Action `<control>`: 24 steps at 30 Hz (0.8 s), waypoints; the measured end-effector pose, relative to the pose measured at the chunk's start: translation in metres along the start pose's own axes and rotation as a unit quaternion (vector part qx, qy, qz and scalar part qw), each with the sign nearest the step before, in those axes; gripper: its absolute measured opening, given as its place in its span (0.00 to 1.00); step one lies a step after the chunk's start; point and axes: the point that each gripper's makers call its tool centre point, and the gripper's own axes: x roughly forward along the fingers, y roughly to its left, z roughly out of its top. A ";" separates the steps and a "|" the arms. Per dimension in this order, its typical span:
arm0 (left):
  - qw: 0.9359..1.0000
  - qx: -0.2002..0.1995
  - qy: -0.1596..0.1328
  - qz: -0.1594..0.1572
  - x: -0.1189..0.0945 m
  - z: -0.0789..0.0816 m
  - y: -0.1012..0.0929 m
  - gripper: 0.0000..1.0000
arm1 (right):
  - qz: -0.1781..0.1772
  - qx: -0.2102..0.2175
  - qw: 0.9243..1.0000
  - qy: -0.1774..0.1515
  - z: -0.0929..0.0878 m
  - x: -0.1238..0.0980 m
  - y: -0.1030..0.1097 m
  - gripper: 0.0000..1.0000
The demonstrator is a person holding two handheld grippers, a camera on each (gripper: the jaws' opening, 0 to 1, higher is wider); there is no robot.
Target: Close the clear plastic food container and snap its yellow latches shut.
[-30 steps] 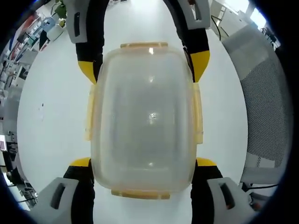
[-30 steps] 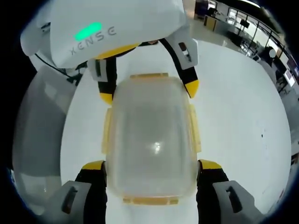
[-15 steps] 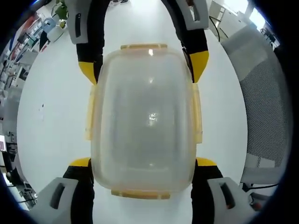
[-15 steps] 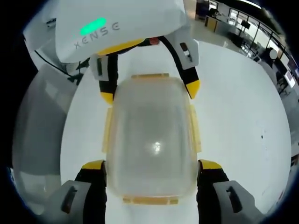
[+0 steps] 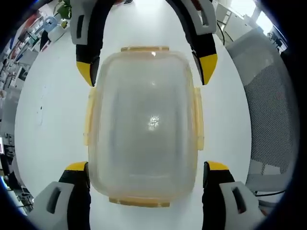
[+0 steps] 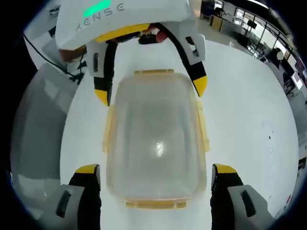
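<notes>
The clear plastic container [image 5: 144,124] lies on the white table [image 5: 48,120] with its lid on. Yellow latches [image 5: 197,117] run along all four edges; I cannot tell whether they are snapped down. My left gripper [image 5: 147,166] is open, its yellow-tipped jaws standing a little clear of the container's long sides at the near end. The right gripper [image 5: 146,69] straddles the far end in the same way. In the right gripper view the container [image 6: 156,139] sits between the open right gripper [image 6: 156,168] below and the left gripper [image 6: 150,91] above.
A grey mesh chair [image 5: 273,105] stands close to the table's edge, seen also as the chair [image 6: 38,124] in the right gripper view. Desks and office clutter [image 5: 29,33] lie far beyond the table.
Both grippers have opened: their jaws, pressed against the container's long sides before, now stand apart from it. The container has stayed where it was on the table.
</notes>
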 end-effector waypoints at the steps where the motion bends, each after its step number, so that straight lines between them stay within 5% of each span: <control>1: 1.000 0.002 0.002 0.001 0.000 0.000 0.000 0.99 | -0.001 -0.001 1.000 0.002 0.000 0.000 0.000 0.96; 9: 1.000 0.001 -0.001 0.011 -0.002 -0.003 0.005 0.99 | 0.000 0.010 1.000 -0.016 0.005 -0.003 0.000 0.93; 24: 0.996 -0.060 -0.068 0.019 -0.009 0.000 0.009 0.98 | -0.010 0.076 0.991 -0.106 0.012 -0.014 -0.004 0.95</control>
